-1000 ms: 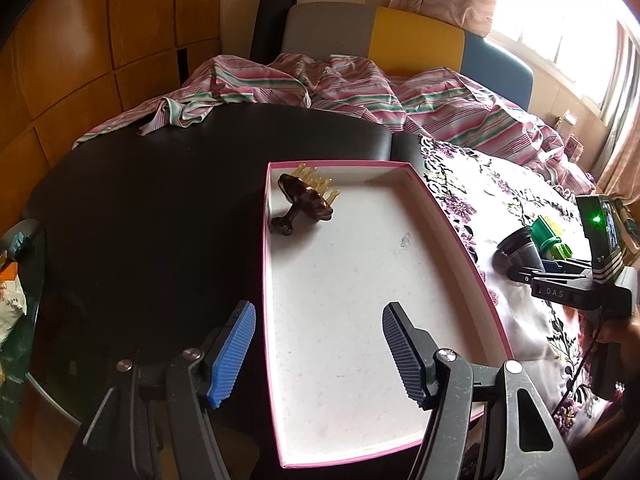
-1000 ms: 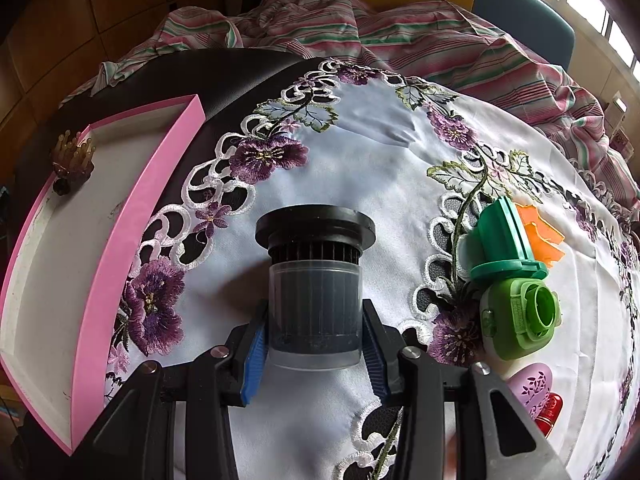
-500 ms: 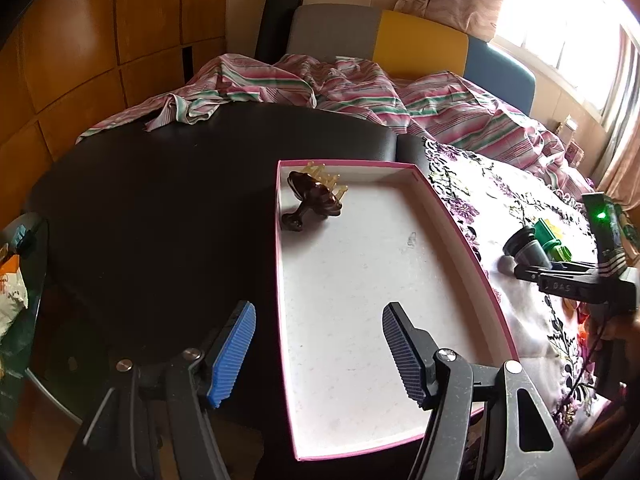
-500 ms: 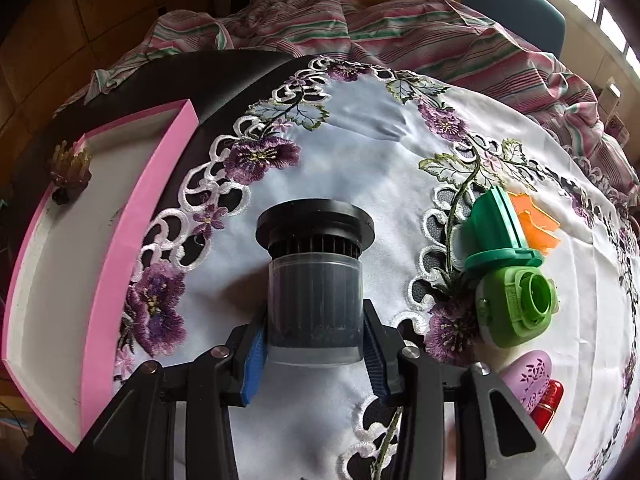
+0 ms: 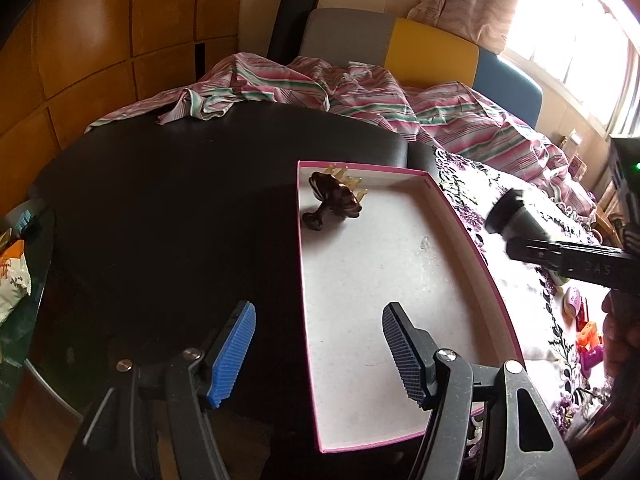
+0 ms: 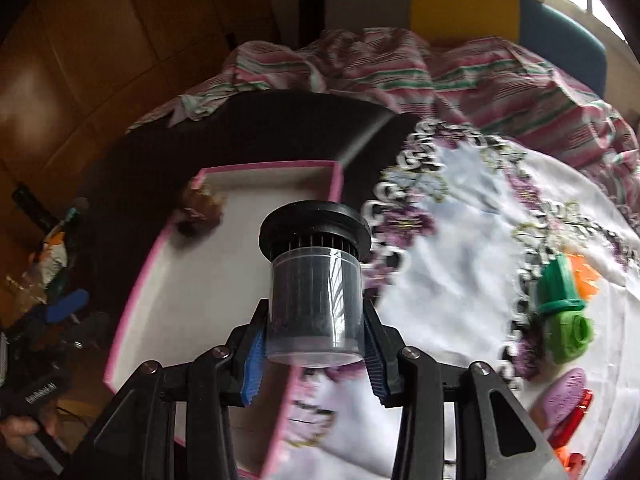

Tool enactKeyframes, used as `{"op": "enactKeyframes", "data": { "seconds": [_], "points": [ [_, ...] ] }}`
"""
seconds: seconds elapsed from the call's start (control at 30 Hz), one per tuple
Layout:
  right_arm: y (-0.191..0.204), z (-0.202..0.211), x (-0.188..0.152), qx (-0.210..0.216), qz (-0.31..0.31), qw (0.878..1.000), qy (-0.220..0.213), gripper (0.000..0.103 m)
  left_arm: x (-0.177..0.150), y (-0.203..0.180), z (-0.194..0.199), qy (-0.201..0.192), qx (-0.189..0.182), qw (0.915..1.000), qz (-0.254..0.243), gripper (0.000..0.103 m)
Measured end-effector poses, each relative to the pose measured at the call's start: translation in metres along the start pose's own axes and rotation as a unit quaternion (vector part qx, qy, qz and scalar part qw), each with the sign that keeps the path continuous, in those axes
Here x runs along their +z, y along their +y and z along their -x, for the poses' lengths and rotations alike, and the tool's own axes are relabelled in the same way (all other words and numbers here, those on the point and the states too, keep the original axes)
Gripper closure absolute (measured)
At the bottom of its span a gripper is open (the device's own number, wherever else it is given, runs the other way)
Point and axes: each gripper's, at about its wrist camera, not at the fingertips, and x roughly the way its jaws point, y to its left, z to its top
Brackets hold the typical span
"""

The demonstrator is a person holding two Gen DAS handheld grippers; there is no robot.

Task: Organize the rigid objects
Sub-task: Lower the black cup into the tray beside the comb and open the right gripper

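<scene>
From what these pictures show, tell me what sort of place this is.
Probably a home bedroom or living room: a rumpled pink-striped bedsheet lies behind the round black table, with a white embroidered floral tablecloth and a curtained window.

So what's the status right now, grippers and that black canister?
Right gripper clamped on black canister, above pink tray edge. Left gripper open, empty. Hair claw in tray's far corner; rest bare.

Each hand-held gripper is built of matte black plastic arms joined by round silver screws. The left hand-held gripper (image 5: 318, 354) carries ribbed pads, one bright blue, one dark navy. The right hand-held gripper (image 6: 314, 354) has the same blue ribbed pads; its black body shows a small green light and faint lettering.
</scene>
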Motion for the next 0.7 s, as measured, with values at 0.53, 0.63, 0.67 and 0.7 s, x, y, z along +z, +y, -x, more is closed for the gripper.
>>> {"op": "enactKeyframes", "data": {
  "seconds": [0.53,0.63,0.67,0.7],
  "points": [
    [0.076,-0.088,0.019,0.074,-0.054,0.993,0.069,0.061,-0.001,0.038,-0.002,-0.001,0.023,0.9989,0.041,0.036],
    [0.085,-0.107,0.022,0.085,-0.063,0.991,0.079,0.061,-0.001,0.042,-0.004,0.002,0.026,0.9986,0.047,0.036],
    [0.087,-0.113,0.022,0.097,-0.068,0.990,0.082,0.061,-0.001,0.043,-0.004,0.003,0.027,0.9985,0.047,0.036],
    [0.089,-0.116,0.023,0.098,-0.069,0.989,0.082,0.060,-0.001,0.043,-0.005,0.003,0.028,0.9985,0.046,0.036]
  ]
}}
